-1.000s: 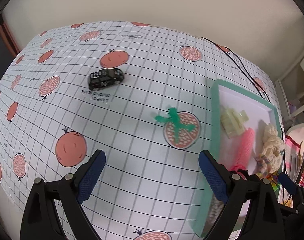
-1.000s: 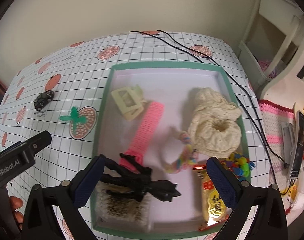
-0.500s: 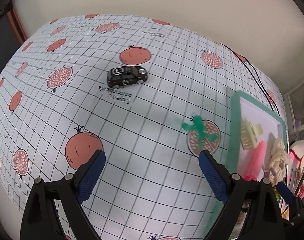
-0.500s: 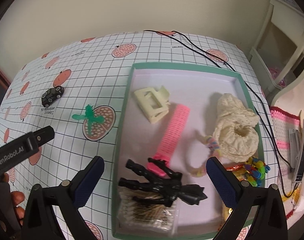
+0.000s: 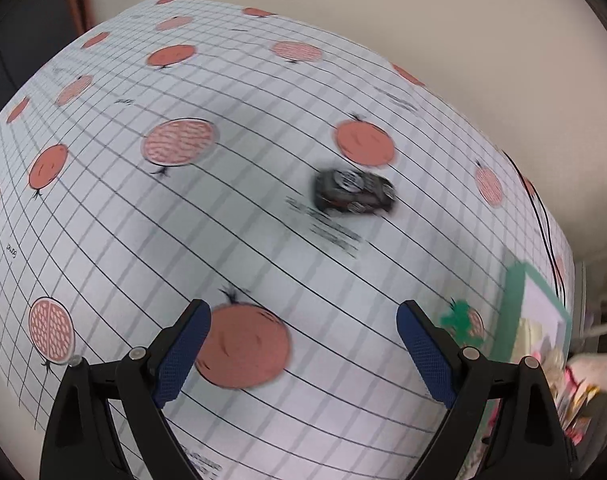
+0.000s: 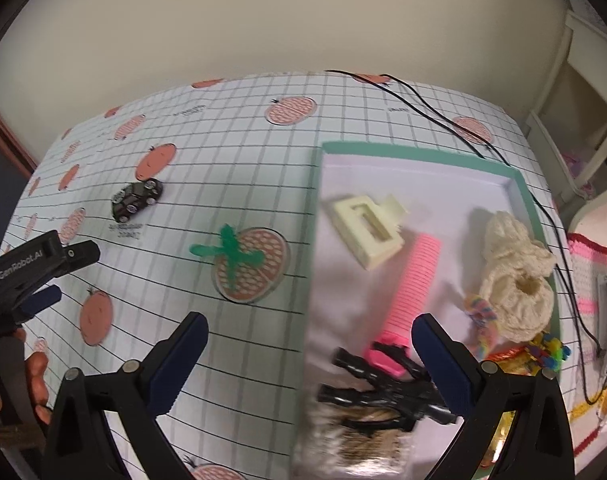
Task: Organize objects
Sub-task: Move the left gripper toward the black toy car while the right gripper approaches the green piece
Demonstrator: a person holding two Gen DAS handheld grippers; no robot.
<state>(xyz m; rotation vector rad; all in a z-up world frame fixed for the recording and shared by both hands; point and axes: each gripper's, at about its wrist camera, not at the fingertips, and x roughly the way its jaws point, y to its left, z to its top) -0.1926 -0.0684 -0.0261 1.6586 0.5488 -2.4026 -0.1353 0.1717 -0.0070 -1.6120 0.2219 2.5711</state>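
Left gripper [image 5: 303, 324] spread, empty; blurred toy car [image 5: 353, 192] on cloth beyond. Right gripper [image 6: 309, 338] spread, empty, over tray [image 6: 415, 151] edge; black figure [image 6: 387, 388] partly hidden behind right finger.

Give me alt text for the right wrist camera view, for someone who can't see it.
An open right gripper hovers over the left edge of a green-rimmed tray holding a cream hair claw, pink comb, cream scrunchie and black toy figure. On the gridded tablecloth lie a green figure and toy car.
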